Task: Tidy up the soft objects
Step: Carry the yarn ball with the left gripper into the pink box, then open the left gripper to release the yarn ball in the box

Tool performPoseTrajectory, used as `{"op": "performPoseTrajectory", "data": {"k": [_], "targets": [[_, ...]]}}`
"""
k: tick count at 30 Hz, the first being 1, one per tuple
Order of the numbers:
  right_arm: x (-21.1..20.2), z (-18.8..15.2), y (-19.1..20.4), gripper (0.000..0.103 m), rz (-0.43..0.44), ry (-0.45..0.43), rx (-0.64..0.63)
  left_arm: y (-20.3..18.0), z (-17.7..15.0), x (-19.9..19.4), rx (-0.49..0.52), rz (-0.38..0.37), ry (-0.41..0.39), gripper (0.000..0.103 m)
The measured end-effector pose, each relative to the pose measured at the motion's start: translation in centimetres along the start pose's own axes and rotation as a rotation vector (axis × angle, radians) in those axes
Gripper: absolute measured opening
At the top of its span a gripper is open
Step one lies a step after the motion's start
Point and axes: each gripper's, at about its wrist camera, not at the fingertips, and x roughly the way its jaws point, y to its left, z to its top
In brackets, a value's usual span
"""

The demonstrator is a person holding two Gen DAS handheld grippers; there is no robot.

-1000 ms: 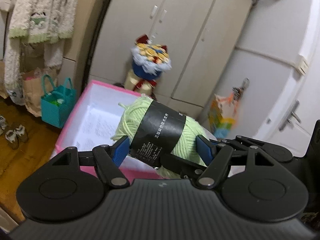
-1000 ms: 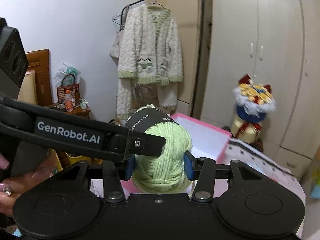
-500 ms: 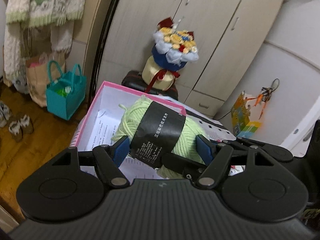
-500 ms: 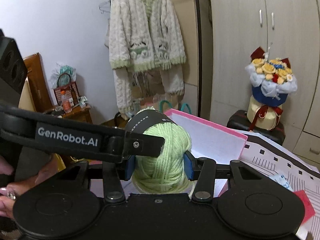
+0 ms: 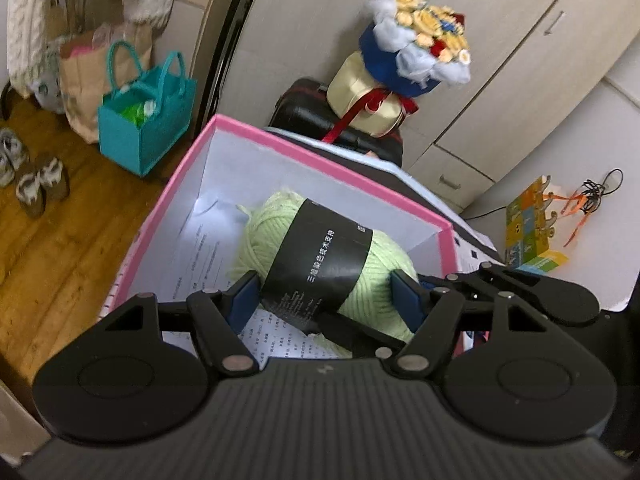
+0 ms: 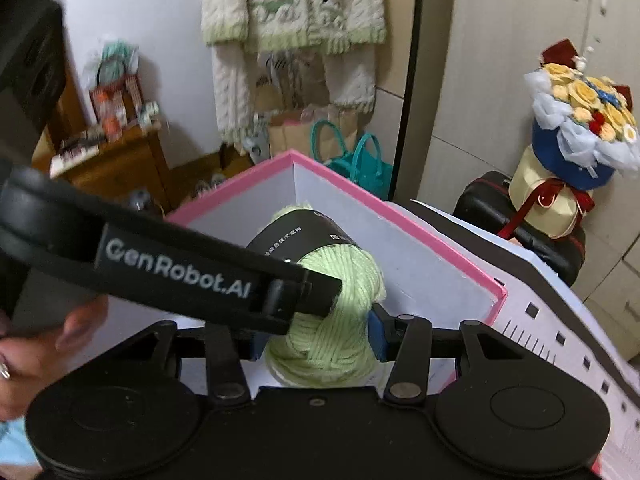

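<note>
Left wrist view, yarn skein [image 5: 320, 264] pinched between both tongs, left [image 5: 326, 300], right [image 6: 318, 340], above pink box [image 5: 320, 160]

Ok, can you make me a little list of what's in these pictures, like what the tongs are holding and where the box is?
held thing: light green ball of yarn with a black paper band
left tongs: shut on the yarn's ends
right tongs: shut on the yarn too
box: pink-rimmed white cardboard box, open, under the yarn
in the box: printed paper sheets
behind the box: blue and yellow flower bouquet
on the floor: teal tote bag
</note>
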Motion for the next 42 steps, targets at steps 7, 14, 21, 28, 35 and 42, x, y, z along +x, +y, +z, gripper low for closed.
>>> {"op": "performPoseTrajectory", "data": {"k": [7, 14, 21, 28, 35, 42], "targets": [[2.5, -0.4, 0.9, 0.054, -0.076, 0.067, -0.159, 0.9, -0.4, 2.6, -0.062, 0.016, 0.043, 0.067], [2.9, -0.6, 2.1, 0.058, -0.173, 0.101, -0.235, 1.6, -0.2, 3.5, -0.103, -0.01, 0.091, 0.067], [3.1, -1.3, 2.7, 0.059, -0.294, 0.101, -0.244, 1.7, -0.4, 3.0, -0.088, -0.036, 0.08, 0.061], [1.0, -2.2, 4.0, 0.074, -0.349, 0.004, -0.225, 1.2, -0.5, 1.7, -0.042, -0.057, 0.059, 0.061], [-3.5, -3.4, 3.8, 0.076, -0.233, -0.086, -0.026, 1.3, -1.2, 0.4, 0.011, -0.027, 0.021, 0.061], [-8.2, -5.3, 3.4, 0.076, -0.105, -0.134, 0.111, 0.6, -2.4, -3.9, 0.126, -0.021, -0.045, 0.061]]}}
